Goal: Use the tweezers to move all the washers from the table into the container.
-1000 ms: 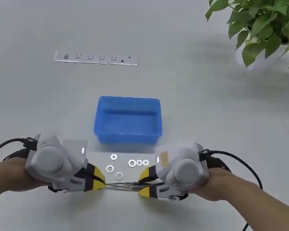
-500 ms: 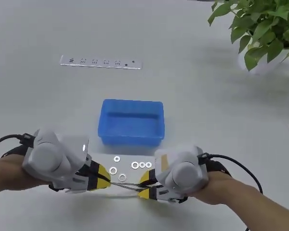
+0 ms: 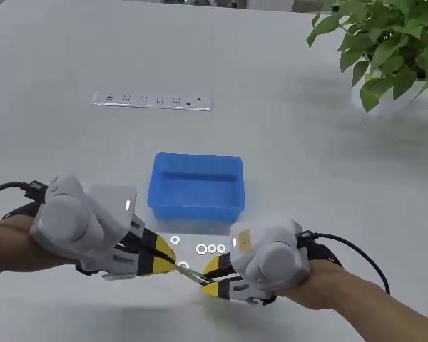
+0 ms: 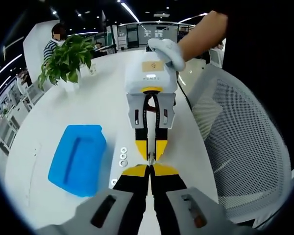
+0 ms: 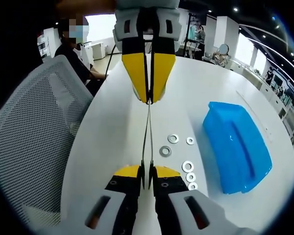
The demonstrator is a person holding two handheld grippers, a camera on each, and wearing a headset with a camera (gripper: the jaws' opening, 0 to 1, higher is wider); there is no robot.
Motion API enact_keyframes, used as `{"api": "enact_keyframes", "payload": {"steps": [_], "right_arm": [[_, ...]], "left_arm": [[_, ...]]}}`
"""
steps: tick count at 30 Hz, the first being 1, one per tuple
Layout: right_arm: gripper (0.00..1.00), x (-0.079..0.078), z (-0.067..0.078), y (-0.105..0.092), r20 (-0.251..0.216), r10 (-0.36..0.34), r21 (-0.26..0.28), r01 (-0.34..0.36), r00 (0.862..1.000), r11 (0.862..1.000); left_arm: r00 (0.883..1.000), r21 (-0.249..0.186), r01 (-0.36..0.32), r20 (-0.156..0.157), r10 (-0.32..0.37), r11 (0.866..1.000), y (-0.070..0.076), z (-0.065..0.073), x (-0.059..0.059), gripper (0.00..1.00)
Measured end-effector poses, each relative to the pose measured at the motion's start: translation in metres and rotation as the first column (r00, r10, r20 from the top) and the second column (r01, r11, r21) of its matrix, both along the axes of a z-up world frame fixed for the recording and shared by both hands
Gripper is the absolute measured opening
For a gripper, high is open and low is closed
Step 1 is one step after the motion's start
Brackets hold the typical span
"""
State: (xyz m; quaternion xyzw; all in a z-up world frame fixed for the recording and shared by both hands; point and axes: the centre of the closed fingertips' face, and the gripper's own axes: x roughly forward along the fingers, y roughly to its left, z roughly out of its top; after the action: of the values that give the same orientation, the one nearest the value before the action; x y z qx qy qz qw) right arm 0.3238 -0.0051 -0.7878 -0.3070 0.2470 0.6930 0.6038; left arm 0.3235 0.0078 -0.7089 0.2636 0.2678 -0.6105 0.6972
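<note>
While the washers (image 5: 165, 151) lie on the white table (image 3: 307, 164), both grippers meet on one pair of thin metal tweezers (image 5: 148, 132). The left gripper (image 4: 150, 170) has its yellow-tipped jaws pressed together on one end. The right gripper (image 5: 147, 171), facing it, has its jaws pinched on the other end, so the tool spans the short gap between them, low over the tabletop. Six small silver washers are scattered between the grippers and a blue plastic container (image 3: 194, 211), close to its near wall. One washer sits just beside the tweezers. The container looks empty, so by my reading no washer has gone in yet.

The step in hand seems to be settling the hold on the tweezers, passing or adjusting them between the two grippers, before any picking begins. Next, one gripper would need to let go. The other would need to hold the tweezers so that a squeeze closes the tips, then aim those tips at the edge of the nearest washer.

No brand or wording can be read. A small tan label (image 3: 242, 241) on the right gripper's housing is too blurred to make out. The marks on a white power strip (image 3: 151, 100) beyond the container are too small. A potted plant (image 3: 389, 43) stands at the far right.
</note>
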Motion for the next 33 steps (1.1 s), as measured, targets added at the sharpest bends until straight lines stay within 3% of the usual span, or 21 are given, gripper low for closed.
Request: {"api": "enact_keyframes", "payload": {"steps": [18,33], "right_arm": [[0.11,-0.01,0.005,0.009,0.0,0.002,0.028,-0.002,1.0,1.0],[0.1,-0.01,0.006,0.003,-0.012,-0.035,0.063,0.035,0.999,0.997]], "left_arm": [[0.999,-0.018,0.042,0.014,-0.042,0.999,-0.019,0.016,-0.009,0.05],[0.997,-0.064,0.07,0.013,-0.07,0.995,-0.04,0.019,-0.006,0.06]]}}
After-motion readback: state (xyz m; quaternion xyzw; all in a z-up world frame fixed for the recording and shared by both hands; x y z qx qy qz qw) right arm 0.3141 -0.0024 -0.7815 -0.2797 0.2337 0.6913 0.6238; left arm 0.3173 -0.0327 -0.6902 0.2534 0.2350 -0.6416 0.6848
